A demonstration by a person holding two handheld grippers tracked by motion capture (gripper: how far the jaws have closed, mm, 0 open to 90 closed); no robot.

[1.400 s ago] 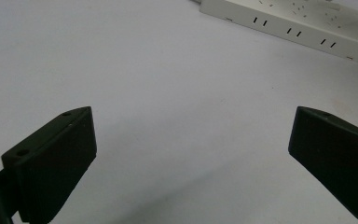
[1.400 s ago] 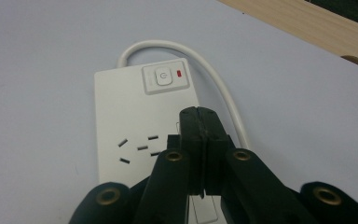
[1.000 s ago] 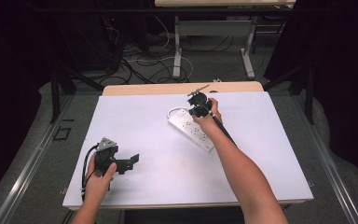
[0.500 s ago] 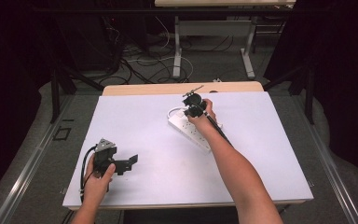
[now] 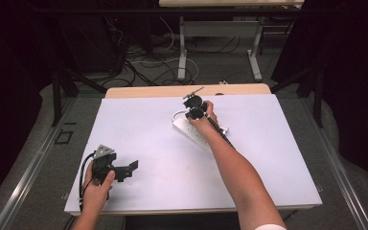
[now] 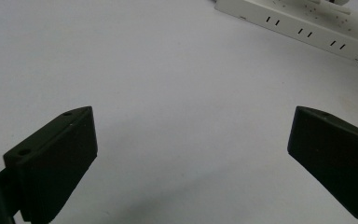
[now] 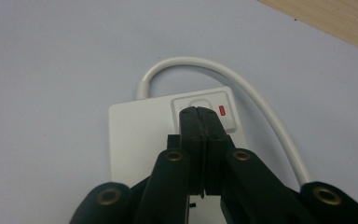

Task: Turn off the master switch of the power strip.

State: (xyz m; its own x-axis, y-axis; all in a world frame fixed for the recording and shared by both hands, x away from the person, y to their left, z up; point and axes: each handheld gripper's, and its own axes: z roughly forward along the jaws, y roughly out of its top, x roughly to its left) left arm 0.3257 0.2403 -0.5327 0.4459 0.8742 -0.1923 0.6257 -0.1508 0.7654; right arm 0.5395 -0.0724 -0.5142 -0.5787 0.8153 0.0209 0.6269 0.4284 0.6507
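Nudged slightly toward the far end of the power strip (image 7: 168, 135) since earlier, right claw (image 7: 199, 116) pressed together, tips over the switch (image 7: 204, 106) beside a red light (image 7: 222, 110). Risks skidding off the rocker or shoving the strip across the counter (image 5: 268, 158); left claw (image 6: 191, 154) spread, well apart.

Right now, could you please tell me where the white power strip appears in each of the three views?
High view: the power strip lies slanted at the table's far middle, partly under the right gripper.
Left gripper view: it sits at the top right edge, beyond the open jaws.
Right gripper view: it fills the centre, with the shut jaws over its switch.
Shared landmark: the strip's white cable, also curling at its far end in the high view.
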